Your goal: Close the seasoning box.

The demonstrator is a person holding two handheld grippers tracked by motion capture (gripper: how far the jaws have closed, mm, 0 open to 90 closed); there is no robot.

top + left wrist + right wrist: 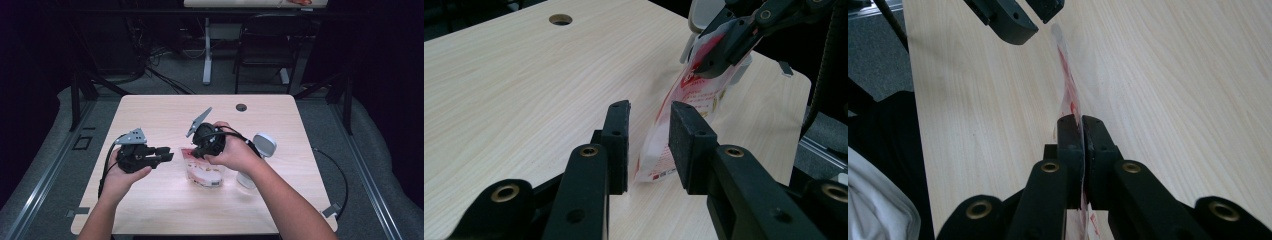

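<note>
Table (150, 210): a pale wood-grain top with a cable hole (241, 107) near the far edge, at 12 o'clock from the work area.

White device (262, 147): a white object is seen just beside the pouch at its 3 o'clock; what it is cannot be told.

Pouch (202, 172): a clear flat plastic pouch with red and white print is held on edge near the table centre, its lower edge at or close to the surface. It is judged light, thin and limp, with a smooth film that may slip or crease. It is expected to fold if taken far from a seam.

Right gripper (200, 150): positioned at 12 o'clock of the pouch. In the right gripper view the jaws are pressed together on the pouch's upper edge (1079, 132), with the film pinched between the pads.

Left gripper (167, 154): positioned at 9 o'clock of the pouch, just beside it. In the left gripper view the jaws stand apart, with the pouch's near edge (659, 155) seen beyond the gap, apparently not yet touched.

Recommended hold: a flat sealed border is to be taken, squarely between the pads, well apart from the existing pinch.
</note>
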